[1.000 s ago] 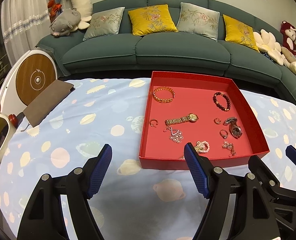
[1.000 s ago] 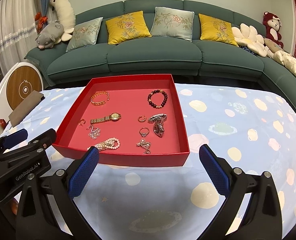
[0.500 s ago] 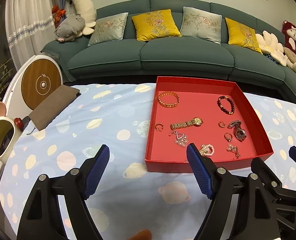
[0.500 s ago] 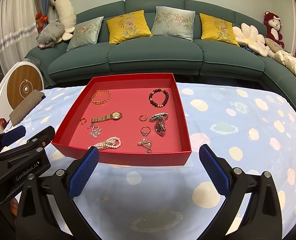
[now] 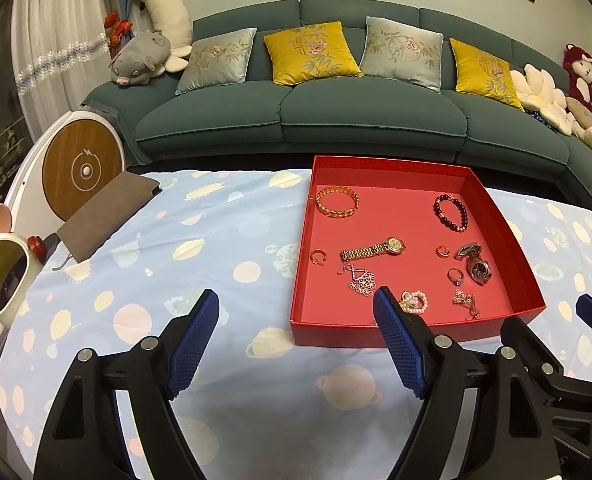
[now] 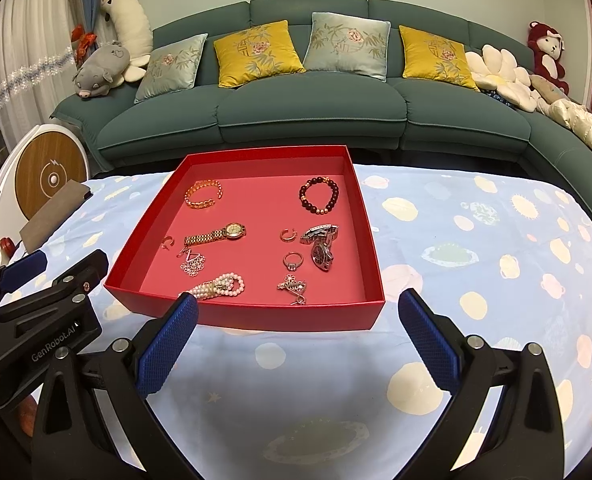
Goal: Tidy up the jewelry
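Bare cloth right, red tray (walled) ahead

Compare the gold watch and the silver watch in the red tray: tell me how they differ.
The gold watch lies stretched out almost straight, face up; the silver watch is folded into a bent heap. The gold watch has a pale dial, the silver watch a dark one. The gold watch sits left of centre in the red tray, the silver watch toward the right wall. Both have metal link bands and neither gripper touches them.
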The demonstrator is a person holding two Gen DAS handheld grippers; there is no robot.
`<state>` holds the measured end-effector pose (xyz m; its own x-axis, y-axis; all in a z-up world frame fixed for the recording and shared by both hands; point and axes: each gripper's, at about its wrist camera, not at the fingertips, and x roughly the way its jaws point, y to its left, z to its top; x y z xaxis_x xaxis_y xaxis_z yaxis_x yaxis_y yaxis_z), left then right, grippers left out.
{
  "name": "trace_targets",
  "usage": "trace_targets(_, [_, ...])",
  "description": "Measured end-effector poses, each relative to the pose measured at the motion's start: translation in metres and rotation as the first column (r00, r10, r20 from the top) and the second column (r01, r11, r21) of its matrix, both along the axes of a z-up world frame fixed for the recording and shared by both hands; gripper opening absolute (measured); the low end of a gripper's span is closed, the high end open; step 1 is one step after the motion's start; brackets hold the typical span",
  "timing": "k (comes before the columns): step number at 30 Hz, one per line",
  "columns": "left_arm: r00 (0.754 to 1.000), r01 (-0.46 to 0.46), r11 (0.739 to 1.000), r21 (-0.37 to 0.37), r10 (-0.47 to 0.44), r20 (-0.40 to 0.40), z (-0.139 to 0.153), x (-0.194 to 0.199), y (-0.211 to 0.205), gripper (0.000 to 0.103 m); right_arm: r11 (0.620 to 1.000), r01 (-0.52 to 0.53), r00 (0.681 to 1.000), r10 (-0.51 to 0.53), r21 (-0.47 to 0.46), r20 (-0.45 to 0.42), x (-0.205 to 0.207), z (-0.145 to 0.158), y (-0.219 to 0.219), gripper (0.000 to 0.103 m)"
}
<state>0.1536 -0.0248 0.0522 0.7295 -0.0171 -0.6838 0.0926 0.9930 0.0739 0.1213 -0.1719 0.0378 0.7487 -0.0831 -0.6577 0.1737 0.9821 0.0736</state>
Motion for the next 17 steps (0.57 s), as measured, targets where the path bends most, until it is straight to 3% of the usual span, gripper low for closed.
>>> trace_targets(17, [1.000, -0.008, 1.000, 0.009, 0.007, 0.016, 0.0006, -0.0004, -0.0005, 0.076, 1.000, 0.003, 1.000, -0.003, 0.011, 0.002, 0.0001, 0.0001, -0.0013, 0.098])
